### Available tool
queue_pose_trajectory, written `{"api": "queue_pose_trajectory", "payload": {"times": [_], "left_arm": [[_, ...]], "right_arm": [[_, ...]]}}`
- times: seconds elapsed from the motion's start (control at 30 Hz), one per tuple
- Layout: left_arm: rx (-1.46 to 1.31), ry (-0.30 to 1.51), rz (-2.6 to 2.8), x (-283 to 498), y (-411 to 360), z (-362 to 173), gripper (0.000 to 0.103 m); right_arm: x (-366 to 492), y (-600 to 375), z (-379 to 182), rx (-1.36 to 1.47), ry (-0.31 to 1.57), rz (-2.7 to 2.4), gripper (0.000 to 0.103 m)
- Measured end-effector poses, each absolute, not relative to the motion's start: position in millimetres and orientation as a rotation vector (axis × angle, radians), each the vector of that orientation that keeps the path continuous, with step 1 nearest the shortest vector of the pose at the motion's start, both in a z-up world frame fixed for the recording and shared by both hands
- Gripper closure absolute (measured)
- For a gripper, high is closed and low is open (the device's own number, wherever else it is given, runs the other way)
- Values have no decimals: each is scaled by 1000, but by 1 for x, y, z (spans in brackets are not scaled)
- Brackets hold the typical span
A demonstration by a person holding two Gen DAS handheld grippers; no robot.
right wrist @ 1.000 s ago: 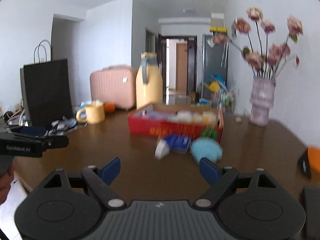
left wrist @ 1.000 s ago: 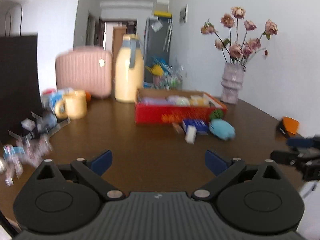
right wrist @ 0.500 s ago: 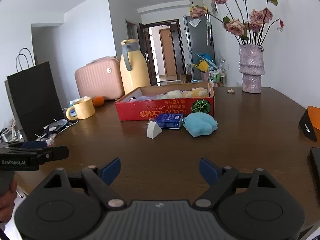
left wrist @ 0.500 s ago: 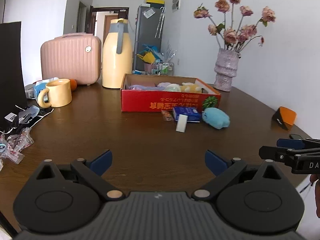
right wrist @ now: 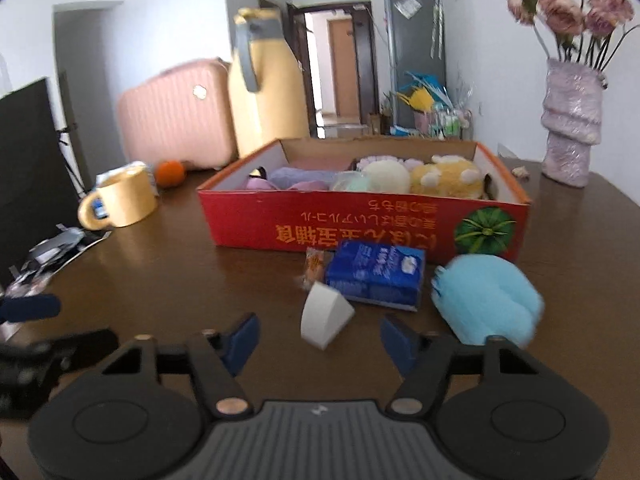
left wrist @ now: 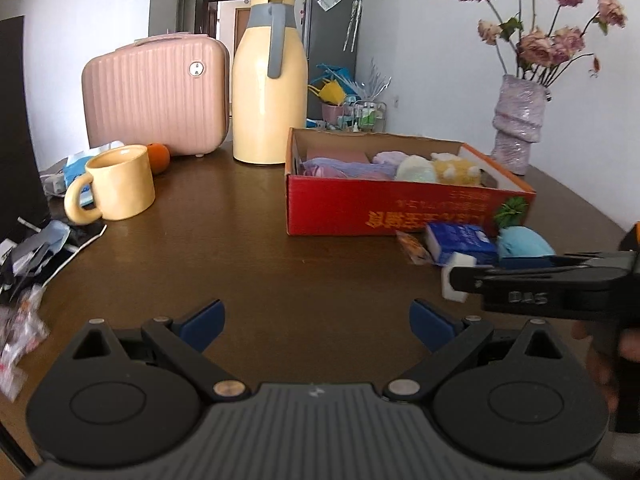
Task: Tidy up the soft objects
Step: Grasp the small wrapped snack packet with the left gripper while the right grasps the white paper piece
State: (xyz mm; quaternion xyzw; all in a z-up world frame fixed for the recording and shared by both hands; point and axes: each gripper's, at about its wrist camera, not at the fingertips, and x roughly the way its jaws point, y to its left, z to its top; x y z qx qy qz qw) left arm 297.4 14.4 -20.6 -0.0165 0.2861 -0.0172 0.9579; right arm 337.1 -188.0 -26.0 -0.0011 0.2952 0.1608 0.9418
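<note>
Inside, red box holds plush toys.

Yellow mug, orange, pink case, thermos, vase; perhaps wrappers left.

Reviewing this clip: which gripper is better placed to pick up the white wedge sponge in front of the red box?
Right. The right gripper, its jaws just narrowing with nothing gripped, faces the white wedge sponge directly. The left gripper stands open over bare table, off to the sponge's side.

No readable text; red box print inverted.
</note>
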Motion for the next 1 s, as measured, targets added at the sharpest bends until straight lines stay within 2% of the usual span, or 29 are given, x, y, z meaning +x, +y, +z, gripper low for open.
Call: {"api": "queue_pose_trajectory", "payload": {"times": [0.07, 0.1, 0.3, 0.37, 0.43, 0.57, 0.6, 0.67, 0.77, 0.8, 0.83, 0.87, 1.0], "left_arm": [[-38, 589, -40, 312, 14, -23, 2], [-41, 595, -43, 318, 13, -24, 2], [-35, 633, -106, 361, -16, -33, 9], [-55, 657, -156, 380, -30, -38, 15], [-58, 669, -158, 397, -43, -42, 31], [-88, 704, -148, 426, -53, -48, 43], [-89, 710, -138, 431, -53, -49, 51], [-80, 707, -147, 439, -56, -51, 53], [-70, 718, -158, 448, -60, -60, 65], [-45, 711, -151, 447, -63, -62, 70], [-12, 702, -146, 446, -67, -63, 81], [8, 698, -150, 445, -69, -63, 86], [29, 694, -159, 437, -71, -62, 89]], "right_arm": [[360, -177, -32, -9, 623, 316, 62], [369, -174, -37, -9, 635, 303, 85], [366, -198, -44, 72, 630, 335, 84], [358, -215, -42, 83, 606, 330, 84], [353, -232, -39, 99, 584, 319, 84], [346, -256, -39, 133, 558, 316, 84], [347, -259, -41, 148, 556, 323, 84], [351, -264, -48, 174, 569, 328, 84], [354, -264, -54, 195, 573, 351, 84], [354, -265, -54, 205, 565, 367, 84], [353, -265, -53, 208, 556, 378, 84], [351, -265, -53, 210, 545, 386, 84], [352, -267, -56, 242, 549, 406, 84]]}}
